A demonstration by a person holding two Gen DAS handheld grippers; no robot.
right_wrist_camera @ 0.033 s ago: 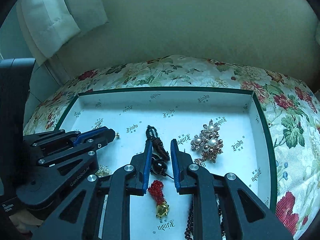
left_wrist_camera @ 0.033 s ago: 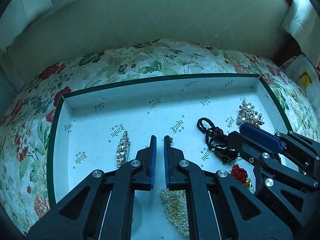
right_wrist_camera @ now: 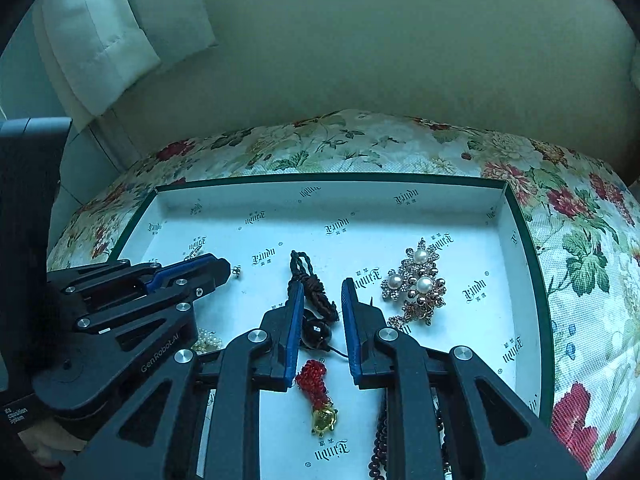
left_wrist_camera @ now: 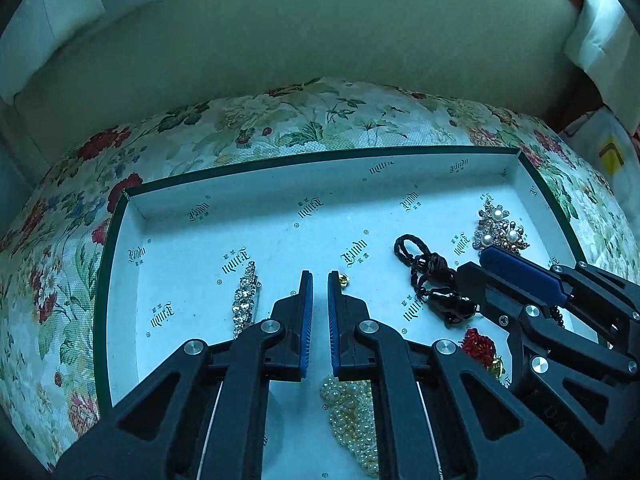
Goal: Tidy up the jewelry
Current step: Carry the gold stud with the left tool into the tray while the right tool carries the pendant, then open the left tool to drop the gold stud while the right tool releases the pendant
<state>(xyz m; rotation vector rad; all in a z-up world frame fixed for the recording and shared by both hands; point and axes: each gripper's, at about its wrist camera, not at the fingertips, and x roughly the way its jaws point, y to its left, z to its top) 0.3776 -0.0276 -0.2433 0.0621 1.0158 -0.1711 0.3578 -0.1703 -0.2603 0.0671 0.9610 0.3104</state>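
Note:
A white printed box (left_wrist_camera: 320, 156) with a green rim lies on a floral cushion and holds the jewelry. My left gripper (left_wrist_camera: 318, 276) hovers over its middle, its jaws just starting to part, a narrow empty slit between them. A rhinestone clip (left_wrist_camera: 246, 300) lies to its left, a pearl strand (left_wrist_camera: 352, 412) under it, and a small gold stud (left_wrist_camera: 343, 279) at its right fingertip. My right gripper (right_wrist_camera: 320, 284) straddles the black knotted cord with a dark bead (right_wrist_camera: 312, 292). Its jaws are opening and the pads do not press on the cord. A pearl brooch (right_wrist_camera: 418, 280) lies to the right.
A red knot with a gold charm (right_wrist_camera: 316, 384) and a dark bead string (right_wrist_camera: 378, 452) lie near the box's front. The floral cushion (right_wrist_camera: 580, 260) surrounds the box. Behind it are a pale sofa back (right_wrist_camera: 400, 60) and a white pillow (right_wrist_camera: 120, 28).

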